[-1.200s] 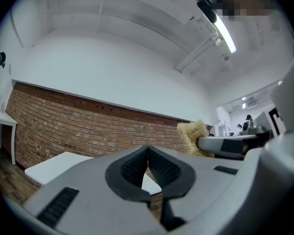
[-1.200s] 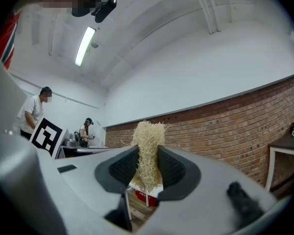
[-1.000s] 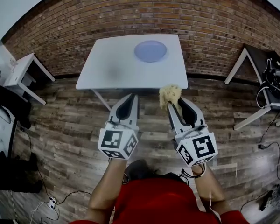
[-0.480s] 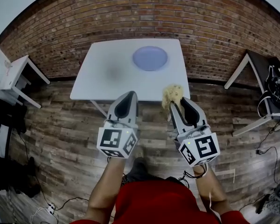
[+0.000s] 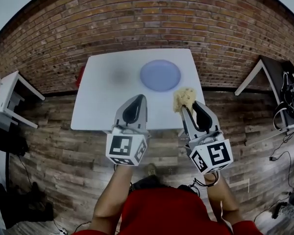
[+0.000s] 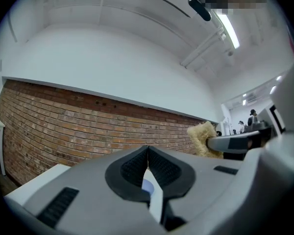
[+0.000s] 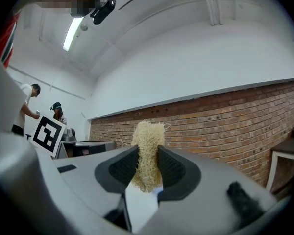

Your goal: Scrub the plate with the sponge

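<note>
Standing against a brick wall (image 5: 147,23) on a plank floor (image 5: 63,151), a white table (image 5: 103,102) was seen bearing a blue plate (image 5: 160,75). A sponge (image 5: 184,98) was clamped in the right gripper (image 5: 186,106) near the plate; the left gripper (image 5: 139,97) was closed on nothing.

The sponge (image 5: 184,98) looks coarse and fibrous, the plate (image 5: 160,75) smooth. The table (image 5: 95,106) is smooth matt white, the floor (image 5: 49,151) weathered wood planks, the wall (image 5: 137,18) rough brick.

I note: plate (image 5: 160,75) on table (image 5: 100,99), right of centre, wall (image 5: 147,23) behind. Left gripper (image 5: 138,98) and right gripper (image 5: 187,105) side by side over near edge; sponge (image 5: 184,96) in the right one, near plate.
</note>
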The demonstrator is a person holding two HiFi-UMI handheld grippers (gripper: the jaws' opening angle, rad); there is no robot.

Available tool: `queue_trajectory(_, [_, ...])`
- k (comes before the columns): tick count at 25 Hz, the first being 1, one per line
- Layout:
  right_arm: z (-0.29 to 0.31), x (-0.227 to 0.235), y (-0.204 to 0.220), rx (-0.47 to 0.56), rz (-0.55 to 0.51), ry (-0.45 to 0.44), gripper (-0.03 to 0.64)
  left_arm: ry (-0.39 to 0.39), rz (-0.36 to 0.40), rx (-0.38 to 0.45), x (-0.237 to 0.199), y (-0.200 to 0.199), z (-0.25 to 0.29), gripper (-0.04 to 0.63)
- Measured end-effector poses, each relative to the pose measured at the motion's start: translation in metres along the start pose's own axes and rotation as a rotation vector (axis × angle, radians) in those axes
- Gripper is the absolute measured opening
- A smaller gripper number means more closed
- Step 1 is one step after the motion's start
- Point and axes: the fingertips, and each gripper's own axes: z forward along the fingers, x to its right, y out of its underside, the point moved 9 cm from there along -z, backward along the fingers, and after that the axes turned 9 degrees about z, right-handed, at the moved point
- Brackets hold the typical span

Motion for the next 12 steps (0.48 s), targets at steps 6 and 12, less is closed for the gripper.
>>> queue_trajectory(6, [0.066,0.003,0.002,-0.008,-0.010,0.047,0.120,0.042,-0.003,0.001,-0.053,0.011,0.046,0.015])
queue_trajectory(12, [0.110,0.010,0.009,-0.041,-0.015,0.093,0.120,0.058,-0.021,-0.009,-0.091,0.027,0.082,0.015])
